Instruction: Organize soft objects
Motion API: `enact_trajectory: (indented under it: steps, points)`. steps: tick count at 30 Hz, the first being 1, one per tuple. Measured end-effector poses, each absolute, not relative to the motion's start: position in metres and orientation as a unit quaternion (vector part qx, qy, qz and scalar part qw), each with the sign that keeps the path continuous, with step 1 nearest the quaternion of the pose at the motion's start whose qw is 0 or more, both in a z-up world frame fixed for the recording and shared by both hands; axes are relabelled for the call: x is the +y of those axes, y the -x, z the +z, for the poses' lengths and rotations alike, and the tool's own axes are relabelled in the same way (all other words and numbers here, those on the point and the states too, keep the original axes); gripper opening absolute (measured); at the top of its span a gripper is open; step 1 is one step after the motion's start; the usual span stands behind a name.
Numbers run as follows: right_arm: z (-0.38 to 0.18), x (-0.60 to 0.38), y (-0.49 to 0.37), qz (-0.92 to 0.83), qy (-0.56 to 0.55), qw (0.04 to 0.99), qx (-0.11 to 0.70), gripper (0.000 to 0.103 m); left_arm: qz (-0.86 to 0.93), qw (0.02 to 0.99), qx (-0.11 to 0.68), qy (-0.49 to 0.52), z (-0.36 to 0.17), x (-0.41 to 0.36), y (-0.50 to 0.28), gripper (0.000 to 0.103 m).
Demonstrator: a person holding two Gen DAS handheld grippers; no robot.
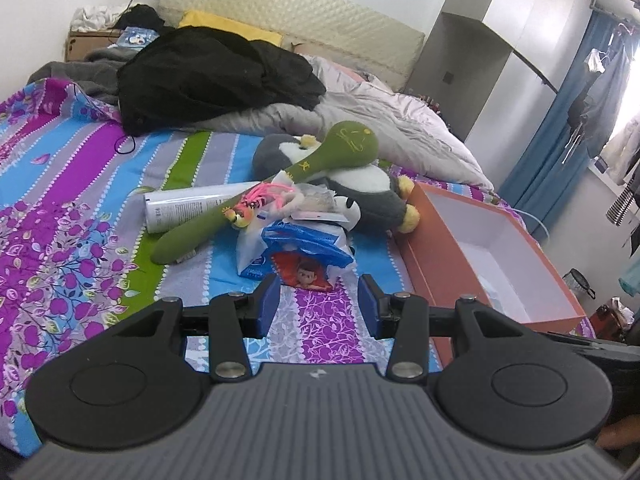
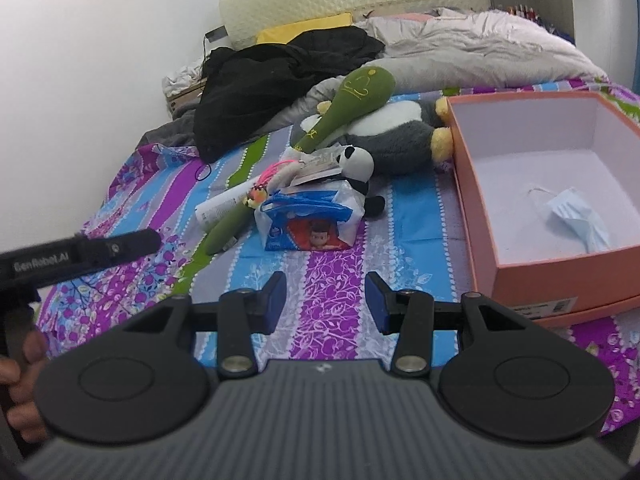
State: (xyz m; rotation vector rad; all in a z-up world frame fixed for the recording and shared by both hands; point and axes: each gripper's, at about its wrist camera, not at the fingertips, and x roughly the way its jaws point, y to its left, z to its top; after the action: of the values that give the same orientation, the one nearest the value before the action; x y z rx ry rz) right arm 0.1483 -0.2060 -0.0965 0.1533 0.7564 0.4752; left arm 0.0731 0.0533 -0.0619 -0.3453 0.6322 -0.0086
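Two tools, left tool [image 1: 320, 306] and right tool [image 2: 326, 302], hang half-open and empty over the bed [image 2: 332, 280]. Soft, light plush penguin [image 2: 404, 136] beside the orange box [image 2: 560, 276] should squash; pinch its belly.

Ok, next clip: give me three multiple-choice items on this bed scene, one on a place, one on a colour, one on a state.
1. Where does the face mask lie?
A. inside the orange box
B. on the grey duvet
C. under the panda plush

2. What colour is the long plush mallet?
A. red
B. green
C. white

3. How is the right gripper?
A. shut on the tissue pack
B. open with nothing between its fingers
C. shut on the spray can

Key: 1 A, the mask rests on the box floor; 2 B, it is green from head to handle; 3 B, only bedsheet shows in the gap.
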Motion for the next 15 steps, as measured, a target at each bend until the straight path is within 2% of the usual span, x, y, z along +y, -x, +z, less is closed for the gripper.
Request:
enact_trajectory:
  steps: [15]
  points:
    - [-0.12,-0.182,-0.242,0.234,-0.127,0.882,0.388,0.046,-0.013,0.929,0.33,0.167,-0.097,0.062,-0.174,0.049]
